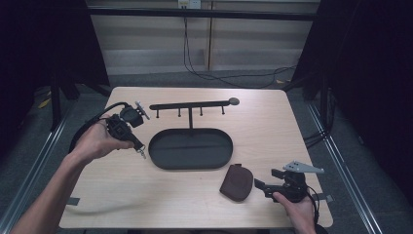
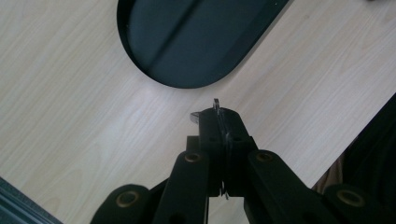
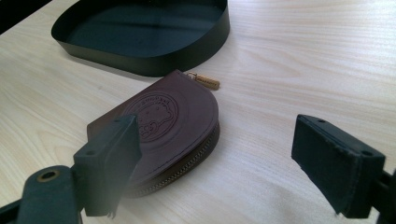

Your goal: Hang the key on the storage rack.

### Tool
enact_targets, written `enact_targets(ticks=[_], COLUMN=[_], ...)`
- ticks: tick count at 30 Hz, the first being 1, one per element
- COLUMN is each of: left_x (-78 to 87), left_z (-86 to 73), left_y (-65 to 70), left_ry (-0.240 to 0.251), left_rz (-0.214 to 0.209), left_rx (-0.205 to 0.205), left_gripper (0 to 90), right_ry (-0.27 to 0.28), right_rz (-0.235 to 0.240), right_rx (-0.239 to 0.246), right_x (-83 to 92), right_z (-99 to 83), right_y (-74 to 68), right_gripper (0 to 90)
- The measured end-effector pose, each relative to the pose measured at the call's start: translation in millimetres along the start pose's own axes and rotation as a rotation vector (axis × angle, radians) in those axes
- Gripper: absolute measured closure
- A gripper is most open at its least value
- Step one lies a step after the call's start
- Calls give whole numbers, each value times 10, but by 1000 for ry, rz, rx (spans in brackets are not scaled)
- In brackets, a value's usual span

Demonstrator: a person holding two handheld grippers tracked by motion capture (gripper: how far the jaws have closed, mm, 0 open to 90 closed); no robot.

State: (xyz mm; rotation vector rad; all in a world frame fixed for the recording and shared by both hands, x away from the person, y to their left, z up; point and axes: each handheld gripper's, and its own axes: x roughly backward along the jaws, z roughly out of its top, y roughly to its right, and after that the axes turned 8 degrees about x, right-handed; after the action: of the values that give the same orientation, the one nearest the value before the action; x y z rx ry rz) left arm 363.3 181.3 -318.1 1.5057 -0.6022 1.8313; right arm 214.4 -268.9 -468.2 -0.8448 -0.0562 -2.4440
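While the left gripper (image 1: 138,146) is held above the table (image 1: 272,122), just left of the tray (image 1: 191,148), its jaws are pressed together on a small metal piece, probably a key (image 2: 216,104); its shape cannot be told. A hook rack (image 1: 190,105) stands behind the tray. At right, the pouch (image 3: 161,126) lies flat, near the tray, before the right gripper (image 3: 233,154), whose jaws are spread wide. Step judged: key carried, pouch approached. Next, the spread jaws must be closed across the pouch.
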Motion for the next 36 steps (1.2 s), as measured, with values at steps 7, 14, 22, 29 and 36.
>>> enact_targets(ticks=[7, 14, 22, 29, 36], left_x=[76, 105, 187, 285, 293], left_z=[123, 280, 434, 585, 691], left_y=[-68, -68, -28, -8, -78], left_ry=[0, -32, -48, -32, -25], left_rz=[0, 8, 22, 33, 19], left_rx=[4, -5, -19, -19, -4], left_gripper=[893, 892, 892, 893, 892], right_ry=[1, -4, -3, -7, -6], right_rz=[3, 4, 10, 8, 12], right_rx=[-1, 1, 5, 6, 8], right_x=[0, -3, -7, -6, -4], right_z=[0, 0, -1, -4, -5], right_y=[0, -3, 0, -1, -3], right_gripper=[154, 155, 158, 162, 166])
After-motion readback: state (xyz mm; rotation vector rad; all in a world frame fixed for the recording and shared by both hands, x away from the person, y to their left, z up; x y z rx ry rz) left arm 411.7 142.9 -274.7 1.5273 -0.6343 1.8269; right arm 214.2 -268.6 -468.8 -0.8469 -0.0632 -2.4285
